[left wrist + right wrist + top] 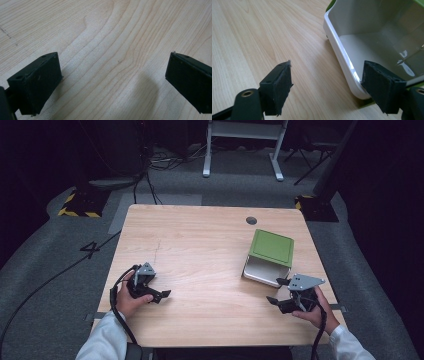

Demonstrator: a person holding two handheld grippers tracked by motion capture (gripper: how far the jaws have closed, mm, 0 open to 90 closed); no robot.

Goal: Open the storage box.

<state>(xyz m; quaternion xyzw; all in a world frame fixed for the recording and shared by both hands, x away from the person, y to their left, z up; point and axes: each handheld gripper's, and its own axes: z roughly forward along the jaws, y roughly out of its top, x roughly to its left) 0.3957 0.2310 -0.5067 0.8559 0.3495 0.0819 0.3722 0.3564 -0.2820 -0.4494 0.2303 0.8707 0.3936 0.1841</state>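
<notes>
Box (265,270) lies on side, untouched. Right gripper (278,291) spread just beside box; left gripper (161,295) spread, well apart from box. Grasp pending.

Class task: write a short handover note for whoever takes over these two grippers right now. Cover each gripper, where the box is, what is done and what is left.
Left gripper: open, holding nothing, low over bare table at the near left.
Right gripper: open, holding nothing, at the near corner of the box; one jaw stands in front of the rim in its own view, contact cannot be told.
Box: white, looks empty, at the table's right; green lid covers most of it and leaves the near side open.
Done: nothing gripped yet.
Left: probably grasp the box or lid.
</notes>
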